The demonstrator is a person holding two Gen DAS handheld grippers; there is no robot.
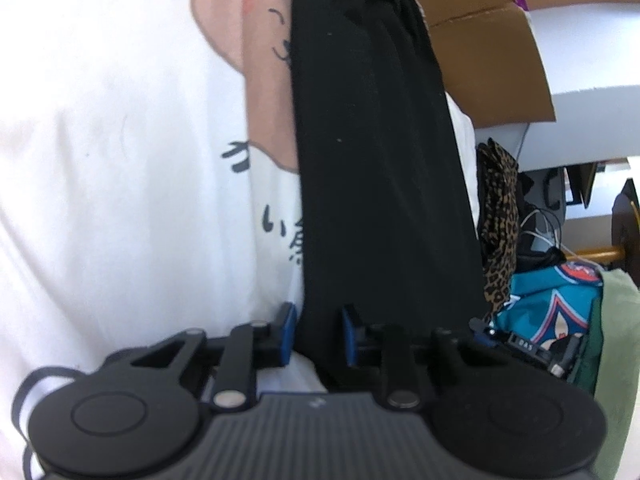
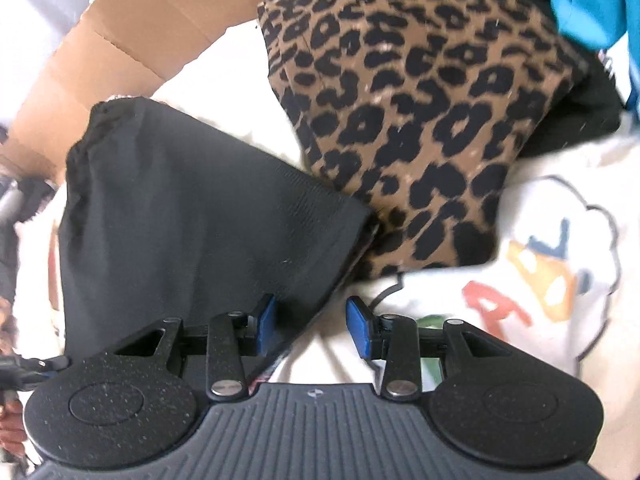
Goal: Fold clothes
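Note:
A long black garment [image 1: 372,160] runs up the middle of the left wrist view, lying over a white printed shirt [image 1: 120,160]. Its near end is pinched between the blue pads of my left gripper [image 1: 317,332], which is shut on it. In the right wrist view the same black garment [image 2: 180,220] lies folded over white cloth, its lower edge slanting down between the fingers. My right gripper [image 2: 312,324] is open: the cloth covers the left pad [image 2: 266,320], while the right pad [image 2: 358,328] stands apart from it.
A leopard-print garment [image 2: 420,120] lies just beyond the black one, with a white shirt bearing a cartoon print [image 2: 560,280] to its right. A cardboard box [image 1: 492,60] stands behind. Teal patterned cloth [image 1: 552,312] and green cloth [image 1: 616,360] are piled at the right. A hand [image 2: 8,416] shows at the left edge.

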